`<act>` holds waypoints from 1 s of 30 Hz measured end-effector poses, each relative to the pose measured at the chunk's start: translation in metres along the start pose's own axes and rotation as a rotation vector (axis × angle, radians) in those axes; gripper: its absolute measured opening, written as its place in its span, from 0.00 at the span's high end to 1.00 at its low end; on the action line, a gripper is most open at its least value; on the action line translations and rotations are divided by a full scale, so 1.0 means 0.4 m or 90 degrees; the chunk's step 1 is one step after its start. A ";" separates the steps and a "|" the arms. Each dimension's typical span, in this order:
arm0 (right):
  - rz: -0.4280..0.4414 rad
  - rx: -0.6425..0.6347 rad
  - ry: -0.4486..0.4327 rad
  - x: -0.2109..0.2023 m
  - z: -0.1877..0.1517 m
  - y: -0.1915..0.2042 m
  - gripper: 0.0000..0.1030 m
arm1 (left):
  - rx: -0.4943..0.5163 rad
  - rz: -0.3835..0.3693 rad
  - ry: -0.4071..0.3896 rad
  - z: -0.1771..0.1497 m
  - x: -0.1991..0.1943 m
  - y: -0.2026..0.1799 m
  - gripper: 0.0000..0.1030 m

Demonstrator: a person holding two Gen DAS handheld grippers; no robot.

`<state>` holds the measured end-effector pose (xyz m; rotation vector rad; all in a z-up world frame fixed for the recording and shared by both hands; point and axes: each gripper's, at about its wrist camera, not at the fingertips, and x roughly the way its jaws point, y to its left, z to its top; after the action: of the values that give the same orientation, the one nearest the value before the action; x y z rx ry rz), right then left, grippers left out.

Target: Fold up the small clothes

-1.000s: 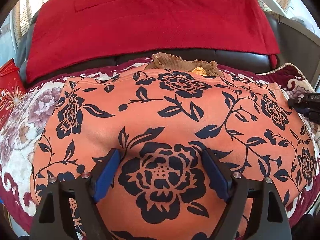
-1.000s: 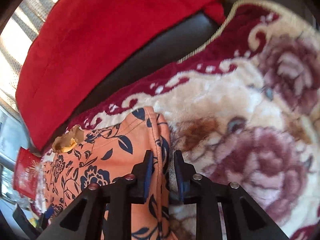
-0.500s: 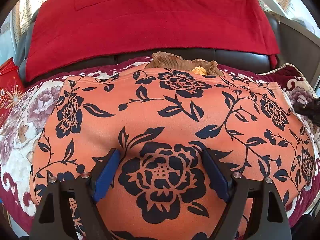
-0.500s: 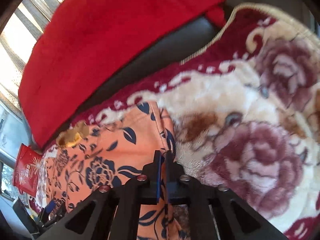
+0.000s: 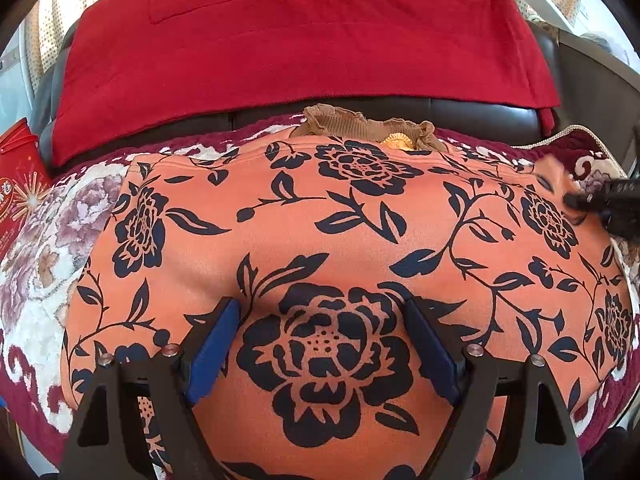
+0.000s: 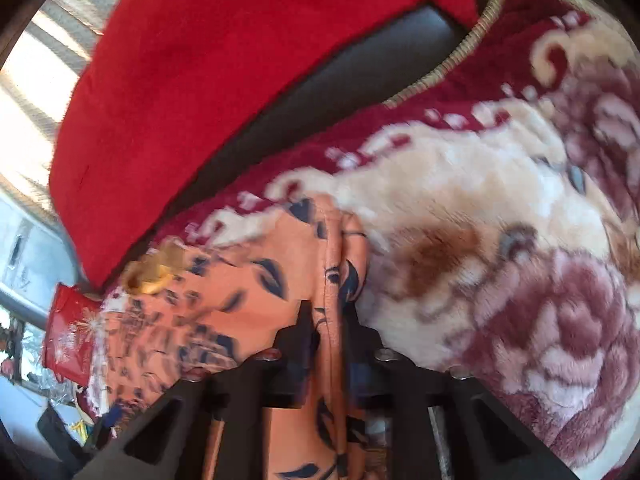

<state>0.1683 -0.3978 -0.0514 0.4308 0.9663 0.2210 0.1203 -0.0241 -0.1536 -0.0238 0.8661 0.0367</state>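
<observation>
On the plush blanket, beside a red packet whose print was unreadable, lay the orange floral garment, its edge pinched by the right gripper, the left gripper spread wide above it.

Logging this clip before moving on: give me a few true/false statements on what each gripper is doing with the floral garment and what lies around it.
1. The right gripper is shut on an edge of the orange floral garment. True.
2. The left gripper is clamped on the garment. False: its jaws stand wide apart over the fabric.
3. A red cloth drapes the dark sofa backrest. True.
4. The garment lies on a bare wooden table. False: it lies on a plush floral blanket.
5. A tan ruffled item shows beyond the garment's far edge. True.
</observation>
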 end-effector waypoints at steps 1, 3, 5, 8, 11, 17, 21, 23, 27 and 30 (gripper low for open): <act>-0.022 -0.002 0.000 0.009 0.000 -0.003 0.88 | 0.000 0.001 -0.002 0.000 0.001 0.000 0.16; -0.046 0.046 0.043 0.060 -0.005 -0.053 0.83 | 0.000 0.008 -0.006 -0.001 0.004 -0.004 0.15; -0.015 0.089 0.022 0.042 -0.010 -0.076 0.75 | 0.001 0.007 -0.004 -0.001 0.002 -0.004 0.15; -0.061 0.063 -0.013 -0.023 -0.028 -0.040 0.71 | 0.001 -0.004 0.001 0.002 0.004 0.003 0.15; -0.036 0.041 -0.063 -0.119 -0.057 0.017 0.71 | -0.001 -0.001 0.001 0.002 0.004 0.001 0.15; 0.086 -0.019 -0.015 -0.164 -0.206 0.140 0.52 | 0.000 -0.023 0.013 0.012 -0.011 0.016 0.15; 0.053 0.005 0.033 -0.080 -0.276 0.100 0.32 | -0.058 -0.043 -0.008 0.005 -0.085 0.101 0.15; 0.067 0.008 0.012 -0.089 -0.284 0.091 0.32 | -0.116 -0.049 -0.030 -0.023 -0.142 0.188 0.15; 0.062 0.009 0.017 -0.085 -0.282 0.093 0.31 | -0.306 -0.078 -0.013 -0.127 -0.181 0.397 0.16; 0.062 0.003 0.014 -0.092 -0.284 0.091 0.31 | -0.411 -0.104 0.034 -0.197 -0.147 0.495 0.18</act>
<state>0.0539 -0.3500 -0.0637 0.4819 0.9688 0.3124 0.0138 0.1697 -0.1611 -0.7016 0.8731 0.1612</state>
